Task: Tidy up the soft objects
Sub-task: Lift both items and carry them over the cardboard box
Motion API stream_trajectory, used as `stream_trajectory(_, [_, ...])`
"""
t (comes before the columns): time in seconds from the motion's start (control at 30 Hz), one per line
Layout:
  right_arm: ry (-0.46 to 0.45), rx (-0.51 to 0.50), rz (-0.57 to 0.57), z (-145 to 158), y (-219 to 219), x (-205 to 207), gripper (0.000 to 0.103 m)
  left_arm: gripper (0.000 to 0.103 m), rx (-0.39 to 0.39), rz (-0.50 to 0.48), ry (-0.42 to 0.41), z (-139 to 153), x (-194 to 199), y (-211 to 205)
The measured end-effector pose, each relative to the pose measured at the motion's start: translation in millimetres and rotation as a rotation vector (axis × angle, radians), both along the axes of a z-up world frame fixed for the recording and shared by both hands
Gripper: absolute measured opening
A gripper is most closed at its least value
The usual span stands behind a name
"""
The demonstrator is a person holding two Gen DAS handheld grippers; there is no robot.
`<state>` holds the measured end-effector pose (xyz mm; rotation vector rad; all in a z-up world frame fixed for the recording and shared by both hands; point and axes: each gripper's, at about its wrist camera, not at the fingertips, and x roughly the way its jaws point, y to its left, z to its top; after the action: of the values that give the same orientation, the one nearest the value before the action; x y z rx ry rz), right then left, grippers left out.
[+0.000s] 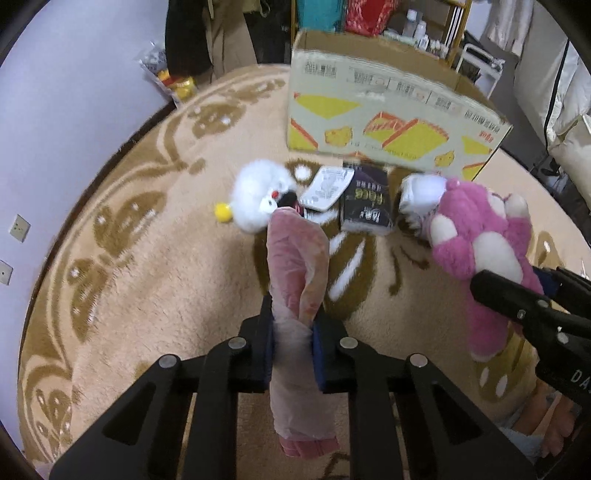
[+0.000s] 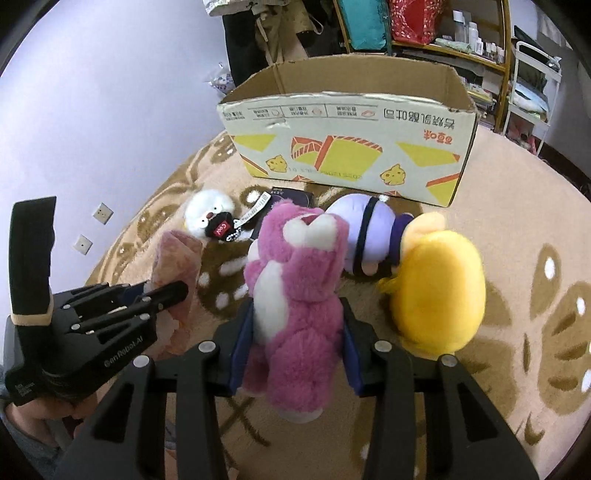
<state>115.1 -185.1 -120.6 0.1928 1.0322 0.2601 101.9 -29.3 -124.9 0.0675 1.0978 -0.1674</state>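
My left gripper [image 1: 293, 332] is shut on a long pink plush piece [image 1: 297, 258] and holds it above the carpet; the piece also shows in the right wrist view [image 2: 179, 258]. My right gripper [image 2: 295, 343] is shut on a pink plush bear [image 2: 295, 288], which also shows at the right of the left wrist view [image 1: 480, 236]. A white fluffy plush [image 1: 258, 199] lies on the carpet ahead. A purple-and-white plush [image 2: 364, 229] and a yellow plush [image 2: 439, 284] lie to the right. An open cardboard box [image 2: 351, 144] stands behind them.
A dark book [image 1: 365, 203] and a white packet [image 1: 325, 188] lie on the beige patterned carpet [image 1: 147, 277] in front of the box. A lilac wall [image 1: 55, 129] is at the left. Shelves with bags and bottles [image 2: 424, 26] stand behind the box.
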Motion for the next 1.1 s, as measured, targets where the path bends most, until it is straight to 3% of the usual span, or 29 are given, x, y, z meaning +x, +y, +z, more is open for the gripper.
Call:
stream_trajectory(0.33, [-0.123,-0.06,-0.066,34,-14,-10,0.045,0.015,0.066,-0.057,-0.173,38,-18,-13])
stream_trajectory(0.57, [-0.224,-0.089,-0.128,68,-29,-8,0.045,0.015,0.063,-0.053,-0.277,68,-13,-15])
stream_trajectory(1.1, [-0.314,-0.144,-0.161,99,-59,46,0.045,0.015,0.06,-0.051,-0.415,116,72,-32])
